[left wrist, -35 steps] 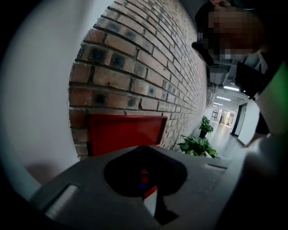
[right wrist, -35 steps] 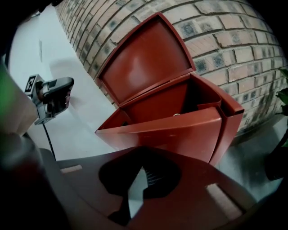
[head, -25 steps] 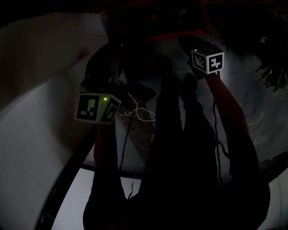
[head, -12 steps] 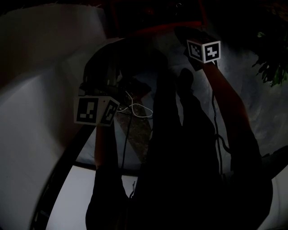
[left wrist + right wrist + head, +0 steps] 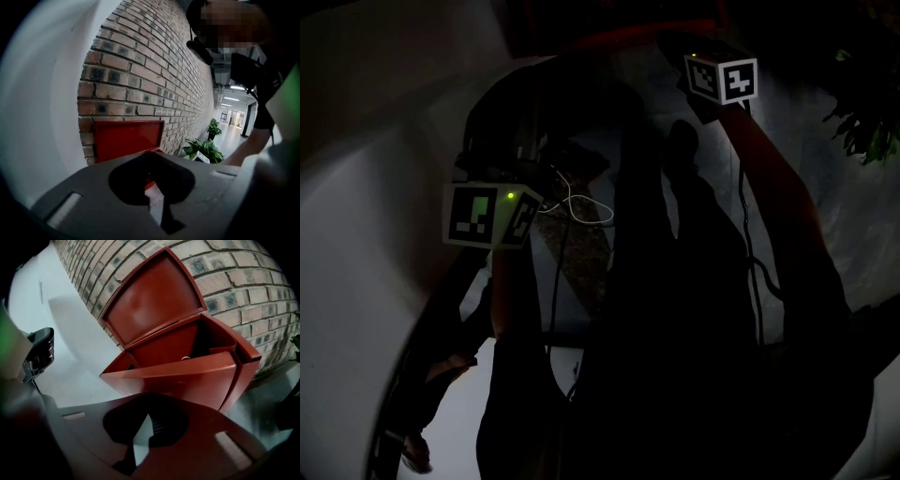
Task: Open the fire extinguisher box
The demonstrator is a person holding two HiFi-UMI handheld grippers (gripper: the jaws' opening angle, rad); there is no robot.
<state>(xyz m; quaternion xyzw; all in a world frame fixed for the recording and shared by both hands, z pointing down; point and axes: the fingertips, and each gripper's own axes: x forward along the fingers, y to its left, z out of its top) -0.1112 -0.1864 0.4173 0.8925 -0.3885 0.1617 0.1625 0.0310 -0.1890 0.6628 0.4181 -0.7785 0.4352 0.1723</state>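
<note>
Red is the thing to watch here: the fire extinguisher box [image 5: 187,371] stands on the floor against the brick wall [image 5: 248,277], and its lid [image 5: 150,296] is up, leaning back on the bricks. The top of the box gapes open, its inside dark.

The right gripper [image 5: 149,416] points straight at the box's front panel. The box lies just beyond the jaw tips and above them in the right gripper view, and they are not touching. The jaws are drawn together at the tips with nothing between them.

The left gripper [image 5: 151,182] is over to the side, and its jaws are pinched together too, holding nothing. Past its tips you catch the raised red lid against the wall. A potted plant [image 5: 204,150] sits further along, off to the right.

From the head view it's very dark. Both marker cubes glow, the right one up near the dim red box edge and the left one lower, well apart from it.
</note>
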